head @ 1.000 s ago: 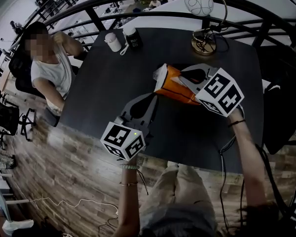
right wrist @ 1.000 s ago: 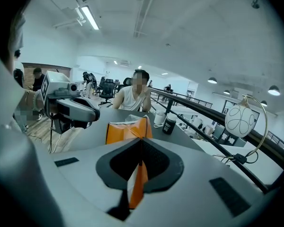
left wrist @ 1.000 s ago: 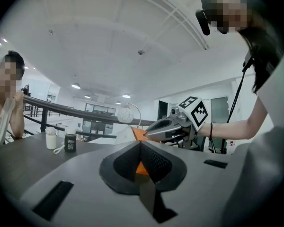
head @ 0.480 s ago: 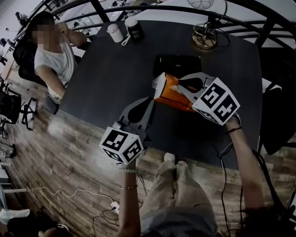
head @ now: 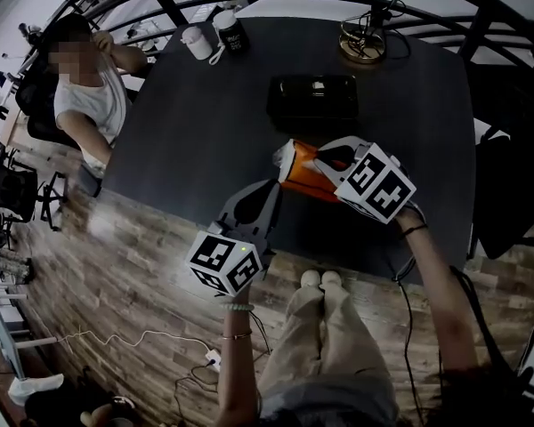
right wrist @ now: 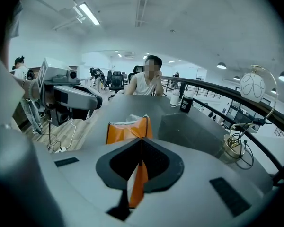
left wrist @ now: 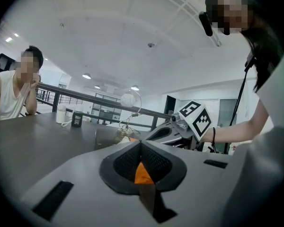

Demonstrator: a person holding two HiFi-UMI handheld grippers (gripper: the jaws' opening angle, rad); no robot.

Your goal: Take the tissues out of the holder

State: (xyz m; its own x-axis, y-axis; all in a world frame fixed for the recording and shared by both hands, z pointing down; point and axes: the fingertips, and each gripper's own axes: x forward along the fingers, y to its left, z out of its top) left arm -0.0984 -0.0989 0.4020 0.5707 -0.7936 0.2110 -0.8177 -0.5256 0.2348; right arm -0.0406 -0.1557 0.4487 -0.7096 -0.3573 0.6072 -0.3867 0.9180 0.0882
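An orange tissue pack (head: pixel 304 171) with a white end hangs over the dark table (head: pixel 196 140) between my two grippers. My right gripper (head: pixel 327 160) is shut on its right end; an orange strip (right wrist: pixel 138 183) shows between the closed jaws, and the pack (right wrist: pixel 128 128) juts out ahead. My left gripper (head: pixel 276 188) is shut on the pack's near left corner, a wedge of orange (left wrist: pixel 143 173) pinched in its jaws. The black tissue holder (head: pixel 313 101) lies on the table behind the pack, apart from it. It also shows as a dark box (right wrist: pixel 189 126) in the right gripper view.
A globe lamp on a brass base (head: pixel 363 41) stands at the table's far right. A white cup (head: pixel 196 43) and a black can (head: pixel 230 32) stand at the far left corner. A seated person (head: pixel 84 96) leans on the left edge. A black railing (head: pixel 481 34) runs behind.
Both grippers have come down and back toward the table's near edge with the orange pack held between them. The black holder, hidden before, now lies uncovered behind the pack.
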